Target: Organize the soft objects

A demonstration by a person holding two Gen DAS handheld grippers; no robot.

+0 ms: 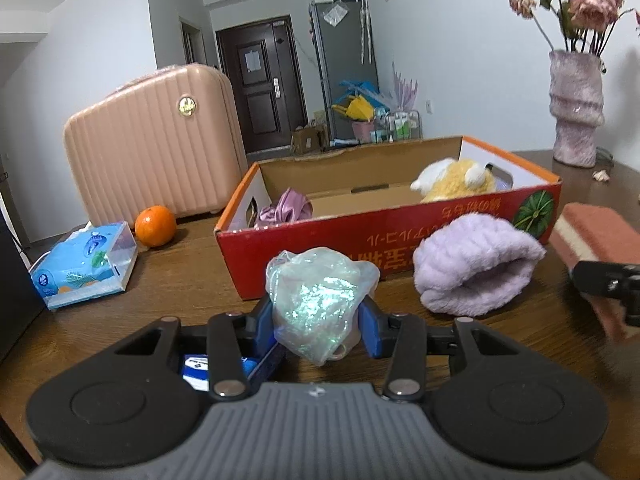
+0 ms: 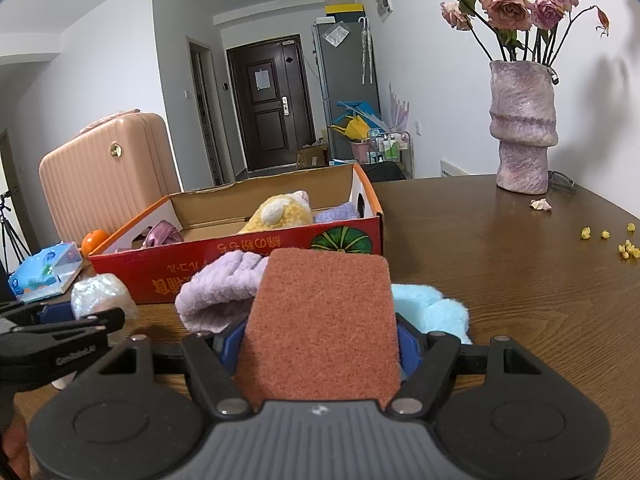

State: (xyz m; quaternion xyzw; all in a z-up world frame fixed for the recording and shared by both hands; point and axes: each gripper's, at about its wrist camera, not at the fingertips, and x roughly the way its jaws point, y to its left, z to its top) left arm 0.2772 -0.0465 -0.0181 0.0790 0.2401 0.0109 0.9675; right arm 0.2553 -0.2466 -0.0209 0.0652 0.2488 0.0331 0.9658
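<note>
The left gripper (image 1: pixel 318 316) is clenched on a shimmery plastic bag (image 1: pixel 320 300), and the right gripper (image 2: pixel 322 340) grasps a rust-red scouring sponge (image 2: pixel 320 320). Both are held just in front of the red cardboard box (image 1: pixel 320 248), probably for dropping in beside the yellow plush (image 1: pixel 456 180). A lilac fluffy cloth (image 1: pixel 472 268) lies against the box's front wall, apparently next in line.

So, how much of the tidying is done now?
Done: a yellow plush and pink cloth lie in the box. In hand: the left tool grips a shiny bag, the right tool a sponge. Left: the purple towel and blue fluff on the table.
</note>
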